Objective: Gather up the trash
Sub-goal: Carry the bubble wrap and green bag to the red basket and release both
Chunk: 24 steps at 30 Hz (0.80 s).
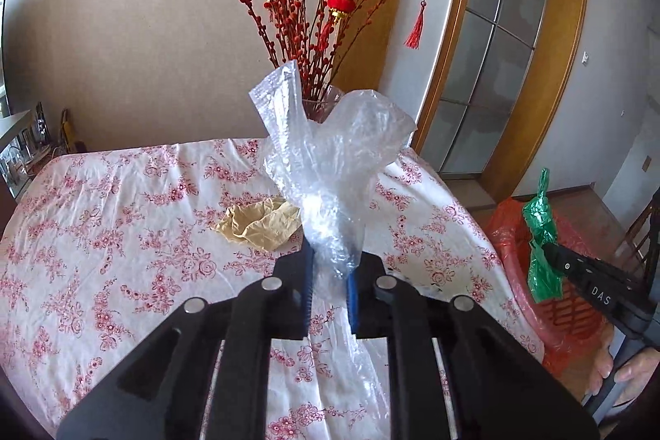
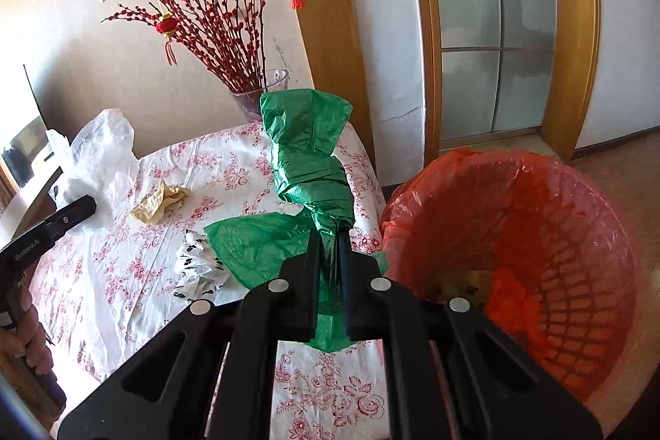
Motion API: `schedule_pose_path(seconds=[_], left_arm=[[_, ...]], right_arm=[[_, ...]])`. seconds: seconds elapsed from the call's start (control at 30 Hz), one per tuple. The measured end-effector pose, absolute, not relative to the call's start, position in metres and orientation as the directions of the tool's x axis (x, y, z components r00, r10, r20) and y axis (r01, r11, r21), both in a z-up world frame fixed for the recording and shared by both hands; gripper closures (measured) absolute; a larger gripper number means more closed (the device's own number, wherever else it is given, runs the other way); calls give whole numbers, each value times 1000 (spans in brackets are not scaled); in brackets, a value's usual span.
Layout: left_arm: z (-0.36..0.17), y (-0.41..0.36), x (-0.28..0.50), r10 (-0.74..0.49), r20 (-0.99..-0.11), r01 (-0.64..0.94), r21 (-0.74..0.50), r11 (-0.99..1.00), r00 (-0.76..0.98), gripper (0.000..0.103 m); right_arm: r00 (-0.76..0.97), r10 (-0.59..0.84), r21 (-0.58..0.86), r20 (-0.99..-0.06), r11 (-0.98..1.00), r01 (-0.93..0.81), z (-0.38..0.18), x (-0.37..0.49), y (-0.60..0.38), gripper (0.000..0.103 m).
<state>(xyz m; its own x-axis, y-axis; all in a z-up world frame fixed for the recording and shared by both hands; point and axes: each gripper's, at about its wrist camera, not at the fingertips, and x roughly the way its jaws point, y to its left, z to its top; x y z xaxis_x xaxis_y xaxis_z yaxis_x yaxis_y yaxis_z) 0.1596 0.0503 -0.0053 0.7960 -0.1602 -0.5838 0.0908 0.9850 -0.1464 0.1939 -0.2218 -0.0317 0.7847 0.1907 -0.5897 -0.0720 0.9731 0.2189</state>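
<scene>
My left gripper (image 1: 330, 254) is shut on a crumpled clear plastic bag (image 1: 330, 159), which stands up from the jaws above the floral tablecloth (image 1: 123, 217). My right gripper (image 2: 330, 246) is shut on a green plastic bag (image 2: 309, 159) that rises from its jaws and trails over the table edge. In the left wrist view the right gripper (image 1: 550, 248) holds that green bag (image 1: 540, 225) over the bin. A crumpled tan paper (image 1: 260, 223) lies on the cloth; it also shows in the right wrist view as tan paper (image 2: 159, 203). A white wrapper with black spots (image 2: 198, 267) lies near the table edge.
A red mesh bin lined with a red bag (image 2: 536, 234) stands on the floor right of the table. A glass vase of red branches (image 2: 255, 97) stands at the table's far corner. A person's hand (image 1: 618, 374) grips the right handle. A glass door (image 2: 495, 27) is behind.
</scene>
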Motion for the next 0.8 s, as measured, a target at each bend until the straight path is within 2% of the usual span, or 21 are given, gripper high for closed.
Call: schedule_pose_path(seconds=[0.43,0.8], left_arm=[[19,30,151,-202,-548,152,-136,979,812,89],[20,-22,159,-305,-543,261,-158,952,783,89]], right_arm=[[814,156,231,-560,973,-28,-22,176,-245,94],[835,97,225,-542,974,34,-16,158,-276,94]])
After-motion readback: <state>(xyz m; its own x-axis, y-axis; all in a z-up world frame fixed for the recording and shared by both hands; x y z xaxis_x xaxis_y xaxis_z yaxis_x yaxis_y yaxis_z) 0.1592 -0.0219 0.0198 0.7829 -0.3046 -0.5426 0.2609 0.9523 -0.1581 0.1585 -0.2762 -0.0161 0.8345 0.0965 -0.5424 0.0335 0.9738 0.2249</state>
